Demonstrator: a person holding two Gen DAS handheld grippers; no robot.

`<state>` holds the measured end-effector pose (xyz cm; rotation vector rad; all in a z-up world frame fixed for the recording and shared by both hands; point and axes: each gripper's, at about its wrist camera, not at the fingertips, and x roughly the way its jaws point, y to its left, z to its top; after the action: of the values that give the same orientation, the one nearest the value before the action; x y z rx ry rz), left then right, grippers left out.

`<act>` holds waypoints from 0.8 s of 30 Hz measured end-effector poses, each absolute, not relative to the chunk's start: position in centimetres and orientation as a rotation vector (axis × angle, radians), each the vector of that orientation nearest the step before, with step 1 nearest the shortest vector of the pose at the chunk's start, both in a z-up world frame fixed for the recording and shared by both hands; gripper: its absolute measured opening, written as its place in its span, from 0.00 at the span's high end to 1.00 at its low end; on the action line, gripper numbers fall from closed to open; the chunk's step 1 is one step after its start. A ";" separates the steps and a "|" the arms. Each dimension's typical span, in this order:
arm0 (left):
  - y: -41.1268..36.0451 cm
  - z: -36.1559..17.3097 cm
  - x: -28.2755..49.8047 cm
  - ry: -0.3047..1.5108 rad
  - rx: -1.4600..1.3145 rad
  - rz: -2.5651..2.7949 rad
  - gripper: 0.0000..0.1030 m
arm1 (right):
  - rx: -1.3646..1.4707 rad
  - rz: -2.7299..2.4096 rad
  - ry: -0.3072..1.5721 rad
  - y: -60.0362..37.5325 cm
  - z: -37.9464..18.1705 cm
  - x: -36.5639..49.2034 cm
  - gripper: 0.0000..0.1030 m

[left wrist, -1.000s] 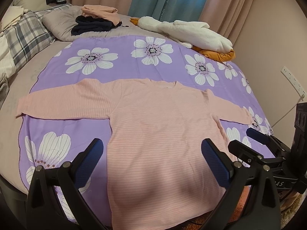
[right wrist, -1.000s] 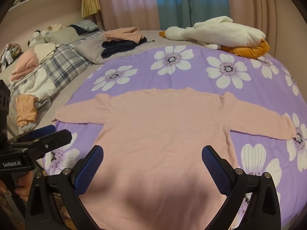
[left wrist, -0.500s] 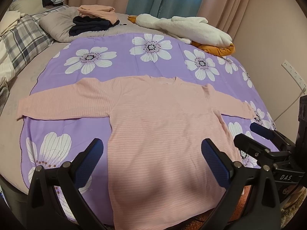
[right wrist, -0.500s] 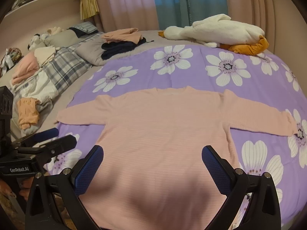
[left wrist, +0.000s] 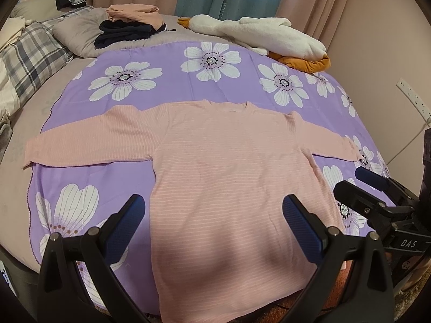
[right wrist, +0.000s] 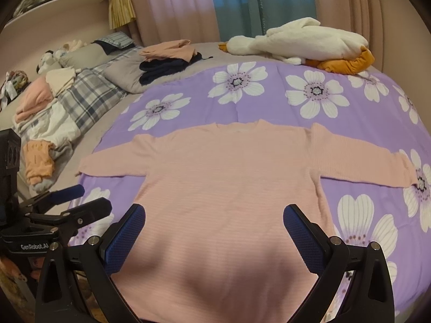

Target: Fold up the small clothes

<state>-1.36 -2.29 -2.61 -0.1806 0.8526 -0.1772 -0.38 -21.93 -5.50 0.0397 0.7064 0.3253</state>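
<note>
Pink top flat; both claws wide open, empty

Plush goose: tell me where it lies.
The plush goose lies at the far right of the bed in both wrist views, beyond the purple flowered sheet, right of the folded clothes stack.
</note>
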 end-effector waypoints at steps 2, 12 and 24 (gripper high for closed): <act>-2.3 -2.6 -1.4 0.853 -0.177 -0.178 0.01 | 0.040 0.323 0.706 -22.0 -5.5 -0.4 0.01; -2.4 -2.6 -1.3 0.857 -0.171 -0.178 0.01 | 0.064 0.314 0.707 -22.6 -5.3 -0.4 0.01; -2.9 -3.1 -0.2 0.882 -0.180 -0.166 0.01 | 0.129 0.289 0.708 -24.6 -5.4 0.1 0.01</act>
<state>-0.16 -2.94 -3.13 -0.1799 0.8823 -0.1659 0.14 -24.56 -5.35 0.1286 0.7084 0.2889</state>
